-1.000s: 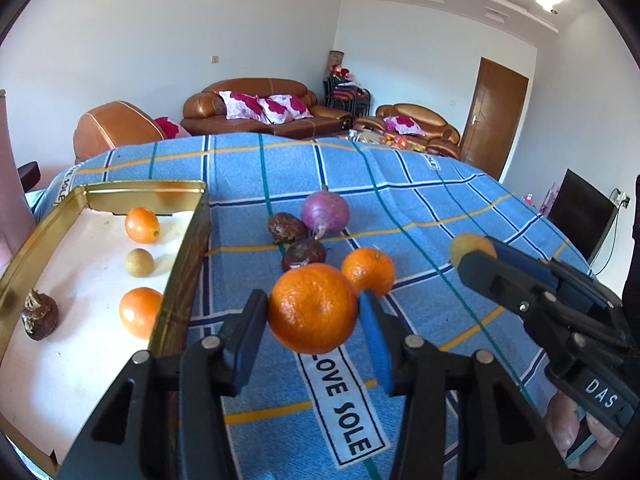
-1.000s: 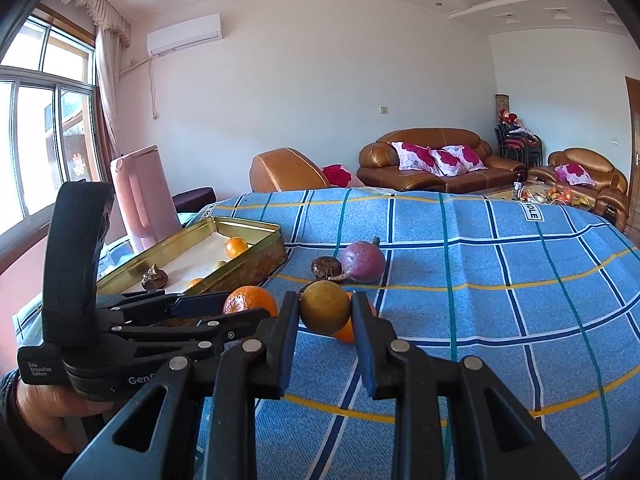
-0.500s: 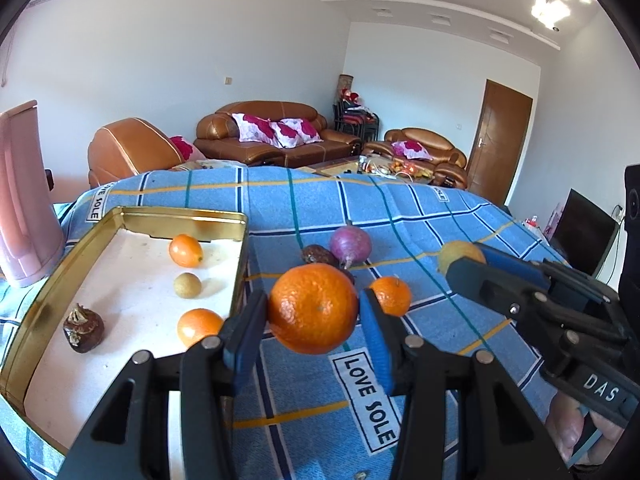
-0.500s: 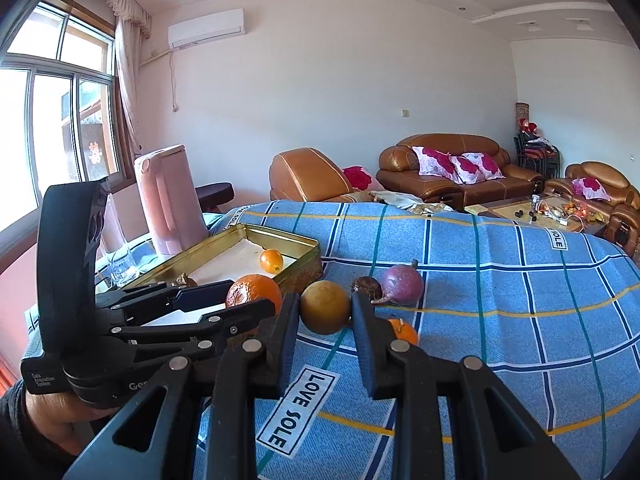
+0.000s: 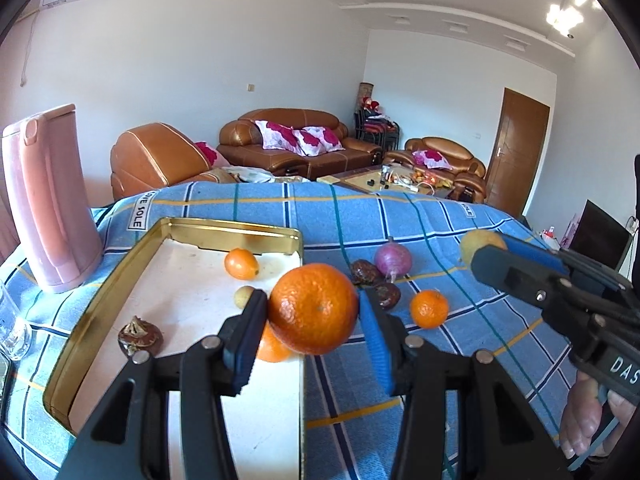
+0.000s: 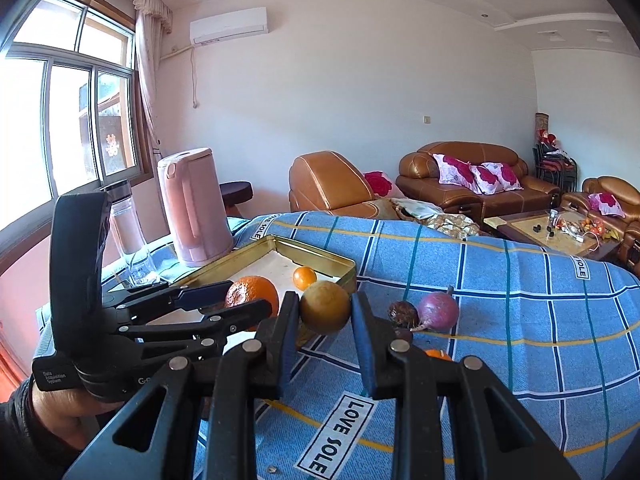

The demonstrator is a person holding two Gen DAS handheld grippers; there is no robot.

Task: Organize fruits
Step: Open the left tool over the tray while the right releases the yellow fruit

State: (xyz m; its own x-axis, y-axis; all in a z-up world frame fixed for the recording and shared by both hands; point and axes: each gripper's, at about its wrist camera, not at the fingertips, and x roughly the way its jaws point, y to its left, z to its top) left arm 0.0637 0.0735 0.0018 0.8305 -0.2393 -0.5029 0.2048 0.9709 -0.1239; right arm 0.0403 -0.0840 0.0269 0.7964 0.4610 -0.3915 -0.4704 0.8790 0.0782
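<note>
In the left wrist view, a pink kettle stands at nine o'clock on the blue checked cloth. The gold tray beside it holds a small orange, a small yellow fruit and a brown fruit. The left gripper is clamped on a large orange above the tray's right edge. At three o'clock, the right gripper is clamped on a yellow-brown fruit above the cloth.
</note>
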